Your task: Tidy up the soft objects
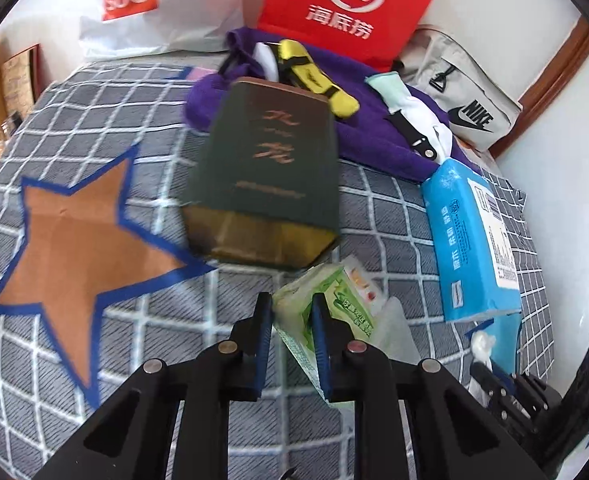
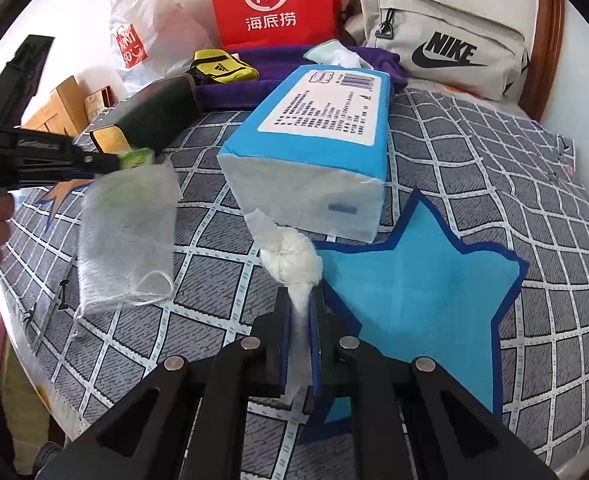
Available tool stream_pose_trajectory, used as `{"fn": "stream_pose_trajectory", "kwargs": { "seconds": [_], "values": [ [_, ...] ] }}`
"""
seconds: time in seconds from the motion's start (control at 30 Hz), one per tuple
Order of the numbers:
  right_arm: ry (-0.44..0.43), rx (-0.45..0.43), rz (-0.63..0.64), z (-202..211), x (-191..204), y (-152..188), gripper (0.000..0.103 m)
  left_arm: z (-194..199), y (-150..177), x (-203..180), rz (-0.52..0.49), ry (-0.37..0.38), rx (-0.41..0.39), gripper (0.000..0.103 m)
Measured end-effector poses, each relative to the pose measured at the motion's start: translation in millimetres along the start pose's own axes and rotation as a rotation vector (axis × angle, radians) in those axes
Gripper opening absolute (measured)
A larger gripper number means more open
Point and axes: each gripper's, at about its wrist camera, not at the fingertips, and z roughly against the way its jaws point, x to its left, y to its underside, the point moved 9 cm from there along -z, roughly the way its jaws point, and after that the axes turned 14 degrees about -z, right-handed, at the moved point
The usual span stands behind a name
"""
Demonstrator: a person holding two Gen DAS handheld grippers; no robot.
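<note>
At bottom centre of each view: left claw [image 1: 292,346] clamps the light, crushable green tissue pack [image 1: 326,304]; right claw [image 2: 299,344] pinches a limp tissue wad [image 2: 294,260] above the bed [image 2: 494,128]. Grip gently mid-body.

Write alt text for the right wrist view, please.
The right gripper pinches a crumpled white tissue above a grey checked bedsheet, beside a blue tissue pack. At left, the left gripper holds a small green packet.
</note>
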Motion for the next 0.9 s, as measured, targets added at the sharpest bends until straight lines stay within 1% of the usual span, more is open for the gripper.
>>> {"fn": "stream_pose_trajectory", "kwargs": {
  "seconds": [0.2, 0.27, 0.33, 0.43, 0.47, 0.57, 0.63, 0.67, 0.7, 0.77, 0.8, 0.87, 0.9],
  "values": [
    [0.0, 0.013, -0.002, -0.4, 1.6, -1.5, 0.009, 41.6, 14.7, 34.3, 0.078, -0.007, -0.054, 0.018],
    [0.008, 0.013, 0.001, -0.5, 1.6, -0.8, 0.009, 52.4, 21.4, 48.0, 0.088, -0.039, -0.052, 0.019],
    [0.017, 0.009, 0.006, 0.6, 1.8, 0.3, 0.009, 56.0, 31.3, 59.8, 0.083, -0.078, -0.03, 0.019],
    [0.022, 0.012, 0.012, 1.2, 2.6, 2.1, 0.009, 51.6, 49.3, 74.1, 0.07, -0.132, 0.03, 0.02],
    [0.024, 0.011, 0.017, 1.8, 3.4, 2.5, 0.01, 49.2, 53.3, 77.1, 0.07, -0.134, 0.043, 0.021],
    [0.022, 0.012, 0.024, 2.8, 4.9, 2.8, 0.012, 44.1, 60.4, 79.5, 0.087, -0.102, 0.062, 0.024],
    [0.01, 0.017, 0.024, 3.5, 6.7, 3.7, 0.018, 43.4, 63.9, 78.9, 0.11, -0.096, 0.071, 0.037],
    [0.004, 0.017, 0.026, 4.1, 7.9, 4.0, 0.023, 42.8, 65.6, 76.6, 0.122, -0.086, 0.074, 0.052],
    [0.002, 0.015, 0.029, 4.4, 8.9, 3.9, 0.03, 41.6, 66.4, 73.0, 0.129, -0.075, 0.071, 0.059],
    [0.004, 0.008, 0.04, 4.0, 10.4, 2.9, 0.036, 38.6, 67.5, 63.9, 0.133, -0.061, 0.063, 0.06],
    [0.003, 0.005, 0.04, 3.2, 10.9, 2.2, 0.036, 36.6, 68.5, 60.8, 0.132, -0.071, 0.07, 0.063],
    [-0.001, 0.008, 0.033, 0.1, 11.3, 0.7, 0.036, 30.9, 69.6, 55.9, 0.136, -0.117, 0.079, 0.068],
    [-0.001, 0.005, 0.031, -0.8, 11.4, -0.4, 0.036, 27.2, 69.9, 53.9, 0.145, -0.141, 0.081, 0.073]
  ]
}}
